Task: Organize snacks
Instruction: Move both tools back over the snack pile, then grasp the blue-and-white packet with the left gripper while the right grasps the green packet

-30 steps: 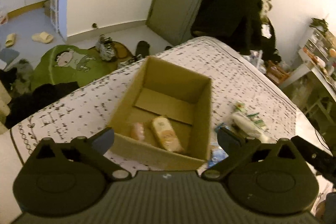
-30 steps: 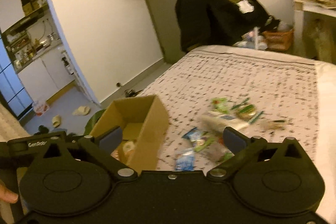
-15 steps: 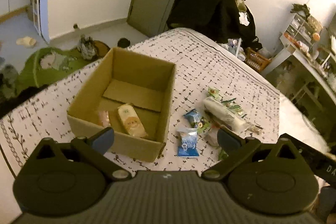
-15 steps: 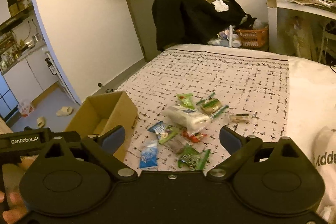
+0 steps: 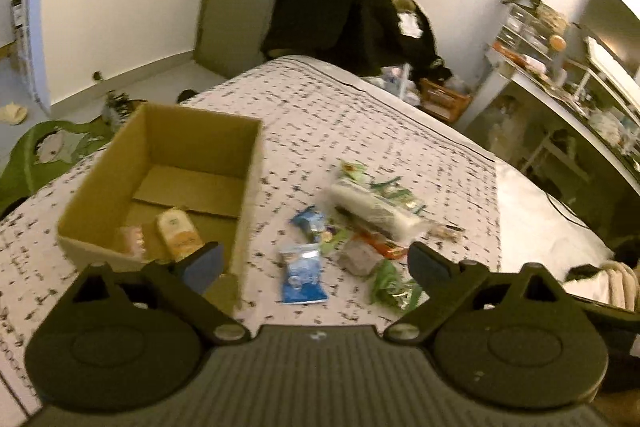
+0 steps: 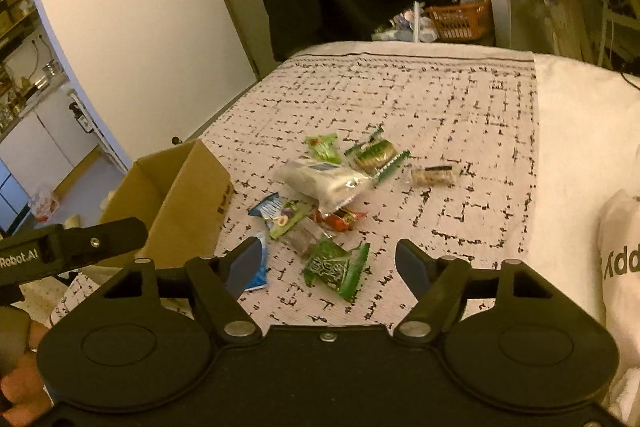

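Right gripper (image 6: 327, 265) over green wrapper (image 6: 335, 267), jaws part spread and just closing, pads clear of it. Left gripper (image 5: 316, 265) above blue packet (image 5: 301, 277), jaws wide, lately narrowing, nothing pinched. Snack pile on patterned bedspread (image 6: 440, 115): blue packet nearest, grey packet (image 5: 360, 259) and red wrapper (image 6: 340, 219) behind, large white bag (image 6: 324, 181) lying across the middle, gold-and-green sweet (image 6: 374, 153) and small bar (image 6: 430, 175) farthest. Open cardboard box (image 5: 248, 163) just left of pile, holding orange-labelled packet (image 5: 178, 233) and pink packet (image 5: 130, 241)
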